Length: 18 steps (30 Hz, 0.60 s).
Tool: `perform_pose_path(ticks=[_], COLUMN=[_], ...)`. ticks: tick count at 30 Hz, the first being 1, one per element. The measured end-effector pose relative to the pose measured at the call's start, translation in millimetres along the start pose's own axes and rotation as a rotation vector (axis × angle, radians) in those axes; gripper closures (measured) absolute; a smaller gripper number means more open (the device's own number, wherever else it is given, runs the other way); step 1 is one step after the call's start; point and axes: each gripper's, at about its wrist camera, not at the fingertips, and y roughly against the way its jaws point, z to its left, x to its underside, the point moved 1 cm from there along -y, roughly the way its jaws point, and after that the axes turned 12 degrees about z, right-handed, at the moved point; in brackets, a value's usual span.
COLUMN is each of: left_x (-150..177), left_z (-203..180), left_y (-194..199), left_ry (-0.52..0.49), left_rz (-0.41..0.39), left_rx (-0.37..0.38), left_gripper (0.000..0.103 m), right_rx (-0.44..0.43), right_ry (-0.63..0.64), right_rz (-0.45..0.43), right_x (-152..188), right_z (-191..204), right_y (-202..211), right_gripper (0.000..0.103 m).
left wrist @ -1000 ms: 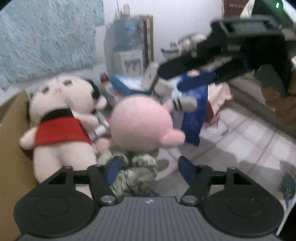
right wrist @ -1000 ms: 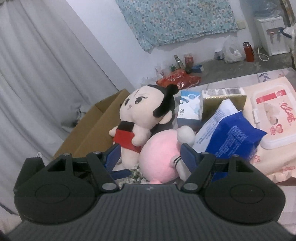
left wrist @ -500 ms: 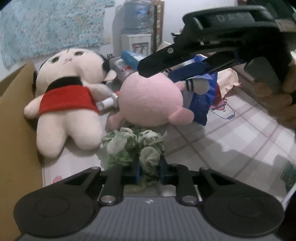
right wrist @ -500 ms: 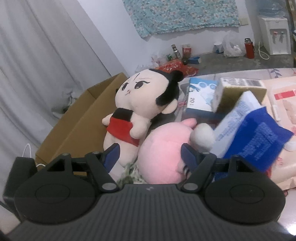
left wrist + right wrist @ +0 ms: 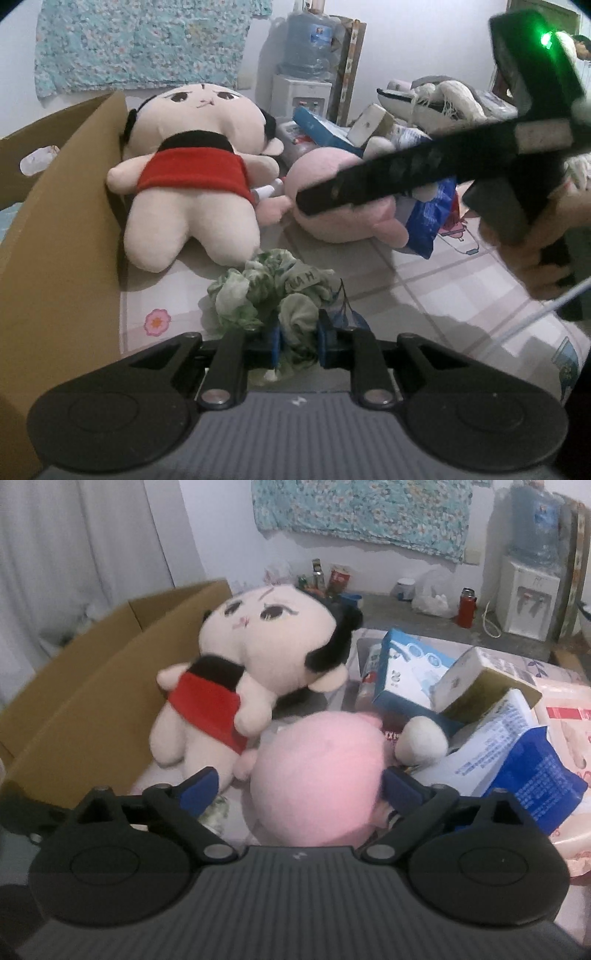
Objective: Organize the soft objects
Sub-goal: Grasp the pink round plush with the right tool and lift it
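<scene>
Left gripper (image 5: 297,345): clamped on crumpled green-and-white cloth bundle (image 5: 271,291), just in front of round pink plush toy (image 5: 317,771). Right gripper (image 5: 299,794): jaws opening, straddling pink plush without pressing. Light, soft, compressible; best gripped across the widest middle.

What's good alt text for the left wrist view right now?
The left gripper is shut on a crumpled green patterned cloth on a tiled mat. Beyond it a cream doll in a red top lies beside a cardboard box, and the right gripper reaches over a pink plush.
</scene>
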Motion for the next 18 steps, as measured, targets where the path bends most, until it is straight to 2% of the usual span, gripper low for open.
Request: perform_pose_path(ticks=[2, 3, 6, 9, 14, 18], left_x=[0.2, 0.5, 2.0, 7.1, 17.8, 24.8], left_z=[3.7, 5.1, 15.1, 18.1, 13.9, 14.1], left_y=[5.5, 8.2, 17.4, 26.4, 39.4, 51.7], left_ry=[0.008, 0.012, 0.037, 0.044, 0.084, 0.111], left_rz=[-0.026, -0.037, -0.07, -0.094, -0.127, -0.177], left_rx=[0.003, -0.001, -0.012, -0.002, -0.008, -0.017], left_gripper=[0.083, 0.083, 0.083, 0.083, 0.083, 0.083], right_rx=[0.069, 0.115, 0.118, 0.045, -0.204, -0.259], right_ry=[0.049, 0.062, 0.047, -0.014, -0.187, -0.214], right_rz=[-0.006, -0.002, -0.018, -0.025, -0.017, 0.03], right_x=[3.0, 6.2, 11.2, 17.2, 44.6, 69.9], right_z=[9.1, 10.8, 9.9, 2.7, -11.6, -15.9], right_y=[-8.3, -11.1, -9.2, -3.4, 23.2, 43.3], right_gripper=[0.024, 0.028, 0.035, 0.036, 0.036, 0.036])
